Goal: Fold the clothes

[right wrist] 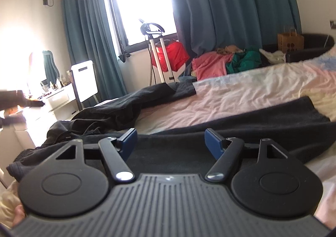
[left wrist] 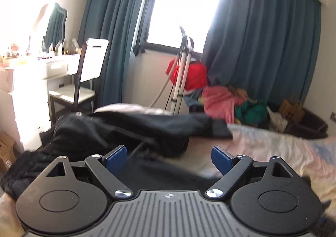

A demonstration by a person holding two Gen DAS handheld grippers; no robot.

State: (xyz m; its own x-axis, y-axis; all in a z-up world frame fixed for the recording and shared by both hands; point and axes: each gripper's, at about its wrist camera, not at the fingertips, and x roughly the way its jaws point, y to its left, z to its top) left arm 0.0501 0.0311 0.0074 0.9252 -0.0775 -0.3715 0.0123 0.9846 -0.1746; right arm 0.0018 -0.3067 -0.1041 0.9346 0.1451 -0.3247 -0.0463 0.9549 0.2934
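A black garment [right wrist: 241, 123] lies spread flat across the near part of the bed, just beyond my right gripper [right wrist: 169, 142], which is open and empty above its near edge. More dark clothing [right wrist: 117, 108] lies crumpled at the bed's left side. In the left wrist view my left gripper [left wrist: 169, 158] is open and empty, held over black fabric [left wrist: 159, 174], with a rumpled black pile [left wrist: 117, 129] ahead of it. The left view is blurred.
The bed has a pale pink sheet [right wrist: 231, 98]. A heap of pink, green and red clothes [right wrist: 222, 62] lies by the teal curtains [right wrist: 220, 5]. A garment steamer stand [right wrist: 157, 56], a white chair [left wrist: 84, 77] and a dressing table [left wrist: 42, 64] stand at left.
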